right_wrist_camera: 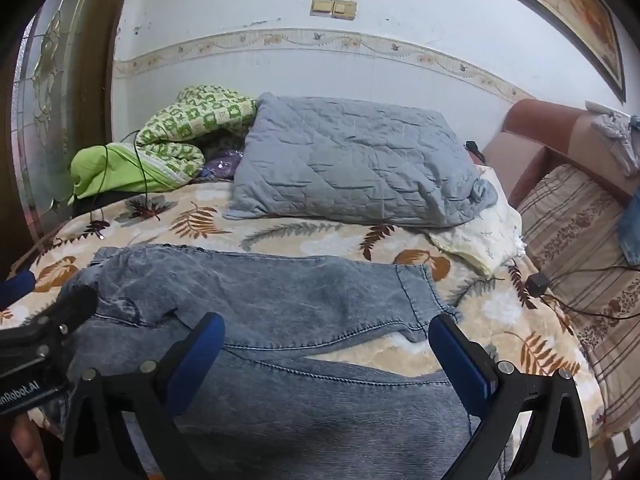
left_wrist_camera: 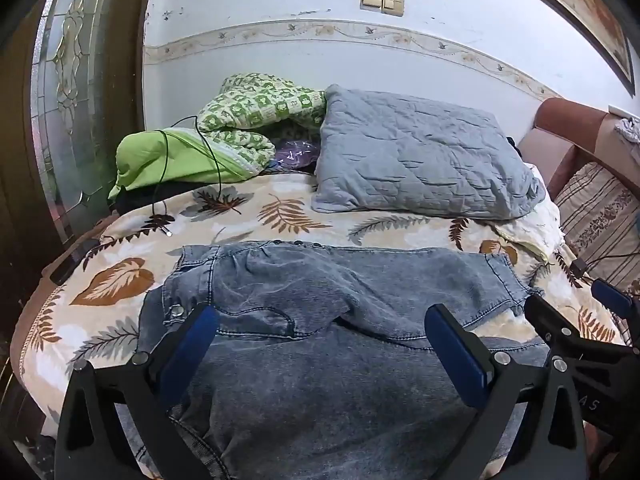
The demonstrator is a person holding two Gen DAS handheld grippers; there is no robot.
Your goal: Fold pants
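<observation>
- The left claw (left_wrist_camera: 320,330) stands wide apart, its blue-padded black fingers (left_wrist_camera: 456,354) hovering over the faded blue denim pants (left_wrist_camera: 304,292) and gripping nothing
- The right claw (right_wrist_camera: 326,340) is likewise spread wide and empty, its blue pads (right_wrist_camera: 460,360) above the same denim near the hem end (right_wrist_camera: 416,284)
- The pants lie across the near part of the bed, one layer doubled over another, with a metal button (left_wrist_camera: 177,311) at the waistband
- Under them is a cream bedspread printed with brown and grey leaves (left_wrist_camera: 280,212)
- Farther back rests a quilted grey-blue pillow (left_wrist_camera: 416,160), beside a green patterned blanket (left_wrist_camera: 256,112)
- A black cable (left_wrist_camera: 208,148) trails over the blanket
- A striped brown sofa cushion (right_wrist_camera: 576,232) sits to the right of the bed
</observation>
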